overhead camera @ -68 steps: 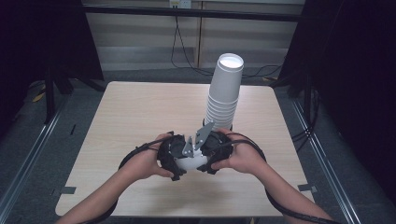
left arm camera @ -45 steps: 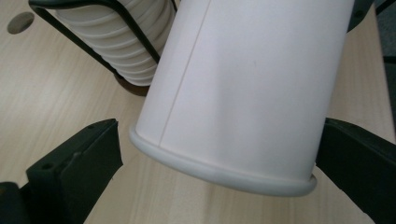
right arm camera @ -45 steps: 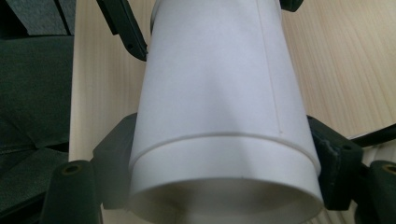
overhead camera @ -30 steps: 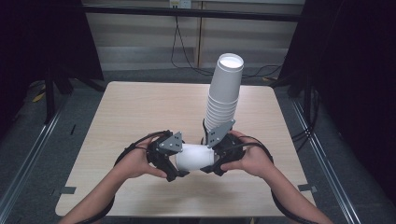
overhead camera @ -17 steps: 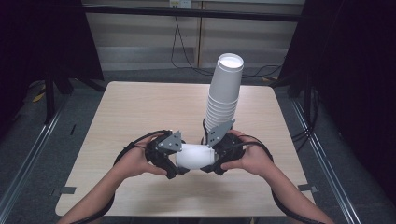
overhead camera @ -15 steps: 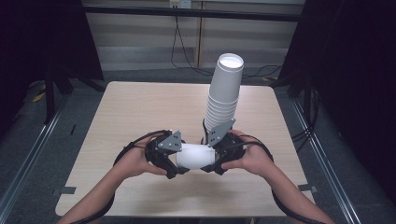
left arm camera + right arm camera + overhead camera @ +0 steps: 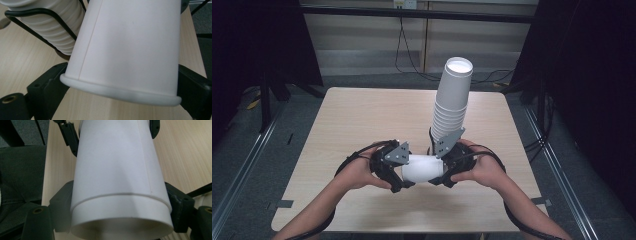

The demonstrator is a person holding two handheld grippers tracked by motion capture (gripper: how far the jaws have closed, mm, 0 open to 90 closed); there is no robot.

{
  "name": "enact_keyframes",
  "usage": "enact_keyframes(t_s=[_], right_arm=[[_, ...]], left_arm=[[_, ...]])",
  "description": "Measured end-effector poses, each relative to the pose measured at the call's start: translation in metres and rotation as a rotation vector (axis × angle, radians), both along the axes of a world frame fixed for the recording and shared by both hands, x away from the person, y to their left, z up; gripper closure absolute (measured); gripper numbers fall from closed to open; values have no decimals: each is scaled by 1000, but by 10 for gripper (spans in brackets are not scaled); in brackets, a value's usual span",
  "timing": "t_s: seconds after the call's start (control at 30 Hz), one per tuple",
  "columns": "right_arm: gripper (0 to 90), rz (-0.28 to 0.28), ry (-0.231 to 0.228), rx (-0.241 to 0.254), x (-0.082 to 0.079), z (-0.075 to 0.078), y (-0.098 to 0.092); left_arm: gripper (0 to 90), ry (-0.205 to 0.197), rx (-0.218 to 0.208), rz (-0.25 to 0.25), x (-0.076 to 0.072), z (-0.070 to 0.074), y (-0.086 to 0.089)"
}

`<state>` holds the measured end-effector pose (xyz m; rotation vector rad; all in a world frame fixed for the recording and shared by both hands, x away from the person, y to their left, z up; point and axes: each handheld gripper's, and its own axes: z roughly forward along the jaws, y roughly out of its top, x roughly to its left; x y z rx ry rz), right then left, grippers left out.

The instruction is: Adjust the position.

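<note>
- paper cup (image 7: 422, 168) lies on its side just above the table (image 7: 362, 120), near the front edge, spanning between both grippers; one cup-shaped piece in the high view, but the right gripper view shows a step line around it (image 7: 120, 195), so possibly two nested; can't tell for sure
- left gripper (image 7: 398, 172): rolled rim end of the cup (image 7: 120, 90) sits between its jaws, one jaw on each side; jaws have just been opening after a brief squeeze; pad contact can't be confirmed
- right gripper (image 7: 443, 170): jaws narrow, clamped on the cup's other end, one jaw either side of the wall (image 7: 120, 220)
- hands: two, left hand (image 7: 359, 172) and right hand (image 7: 479, 170), forearms coming in from the near edge, angled inward, grippers pointing at each other, roughly level
- farther back: one tall stack of cups (image 7: 451, 105), upside down, just behind the right gripper; individual cups too many to count; black cable (image 7: 45, 27) crosses in front of it
</note>
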<state>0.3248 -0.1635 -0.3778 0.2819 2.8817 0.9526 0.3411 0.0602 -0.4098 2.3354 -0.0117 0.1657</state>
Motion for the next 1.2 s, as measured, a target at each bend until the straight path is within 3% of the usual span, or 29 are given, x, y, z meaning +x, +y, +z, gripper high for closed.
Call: enact_keyframes(t_s=[0.07,0.17,0.23,0.43,0.57,0.6,0.63,0.67,0.7,0.8,0.83,0.87,1.07,1.2], right_arm=[[240,13,6,4,-1,0,0],[240,15,5,13,-1,2,1],[240,16,5,29,-1,4,1],[244,3,30,56,0,5,-3],[237,-3,41,54,1,6,-2],[231,-2,37,41,2,6,-2],[193,2,10,-15,1,6,-1],[193,2,10,-15,1,6,-1],[179,14,-7,-57,0,7,-1],[168,32,-17,-90,-2,9,2],[144,38,-33,-128,-3,11,5],[144,38,-33,-128,-3,11,5],[141,61,-18,-251,-4,15,15],[141,74,-12,-300,-3,15,21]], left_arm=[[40,5,-16,-7,0,0,-1],[21,-13,25,-28,-3,-1,-7],[8,-19,18,-27,-3,-2,-8],[125,9,-4,-16,0,1,-4],[137,16,7,2,-1,4,-3],[137,21,13,0,0,5,-3],[137,14,30,-2,-1,7,-2],[136,14,30,-2,-1,7,-2],[136,10,52,-13,-3,8,-3],[135,2,71,-11,-4,9,-5],[133,2,83,-5,-4,10,-6],[133,2,83,-5,-4,10,-6],[132,24,132,-6,-5,10,-11],[131,36,159,-6,-4,10,-13]])
